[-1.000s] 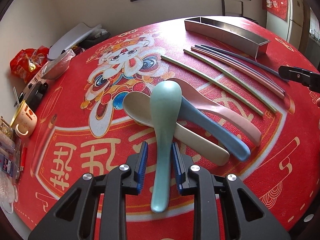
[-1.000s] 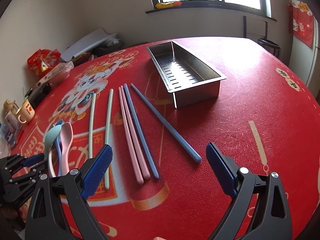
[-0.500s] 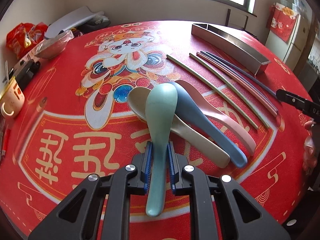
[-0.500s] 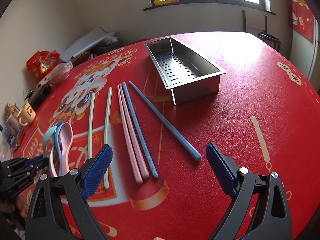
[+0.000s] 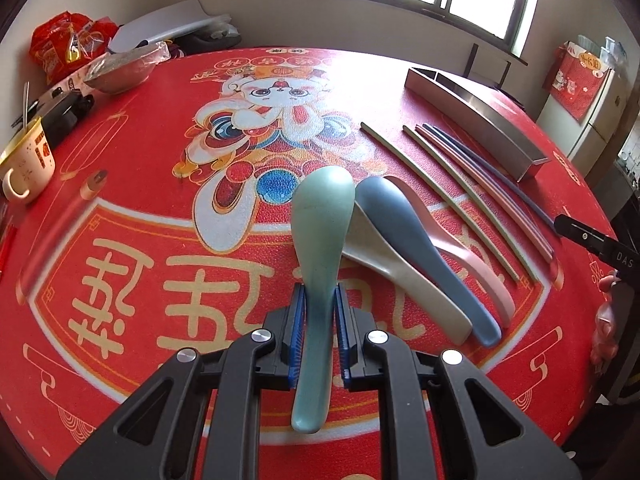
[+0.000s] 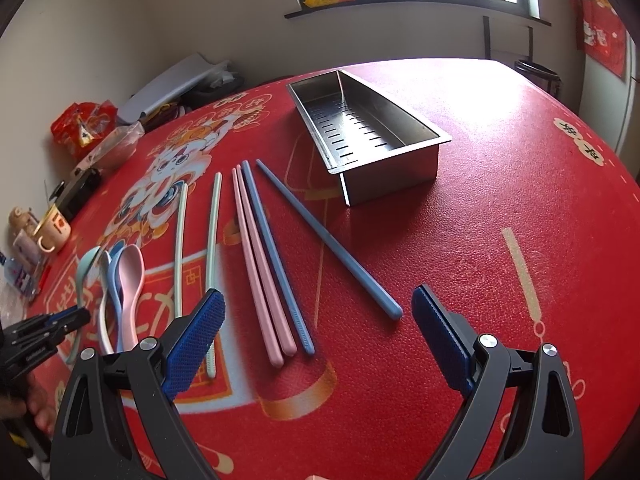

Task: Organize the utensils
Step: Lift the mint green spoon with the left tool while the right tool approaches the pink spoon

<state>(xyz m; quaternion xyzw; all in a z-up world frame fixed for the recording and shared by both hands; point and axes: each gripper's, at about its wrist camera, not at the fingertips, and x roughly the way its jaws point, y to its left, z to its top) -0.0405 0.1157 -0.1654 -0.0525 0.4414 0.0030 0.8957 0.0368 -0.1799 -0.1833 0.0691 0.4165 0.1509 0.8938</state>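
My left gripper (image 5: pixel 319 312) is shut on the handle of a teal spoon (image 5: pixel 320 240) and holds it above the red table. A beige spoon (image 5: pixel 400 276), a blue spoon (image 5: pixel 420 252) and a pink spoon (image 5: pixel 468 256) lie just right of it. Green, pink and blue chopsticks (image 6: pixel 260 248) lie side by side in the right wrist view. A steel tray (image 6: pixel 384 176) stands behind them. My right gripper (image 6: pixel 316 336) is open and empty over the near ends of the chopsticks. The left gripper also shows at the left edge of the right wrist view (image 6: pixel 60 320).
A cream mug (image 5: pixel 28 164), a grey bowl (image 5: pixel 120 72), a red snack bag (image 5: pixel 64 48) and a black item (image 5: pixel 64 112) line the table's left edge. A red-covered fridge (image 5: pixel 580 92) stands past the far right edge.
My left gripper closed on the teal spoon's handle and lifted it slightly off the other spoons. My right gripper stayed open and shifted only a little.
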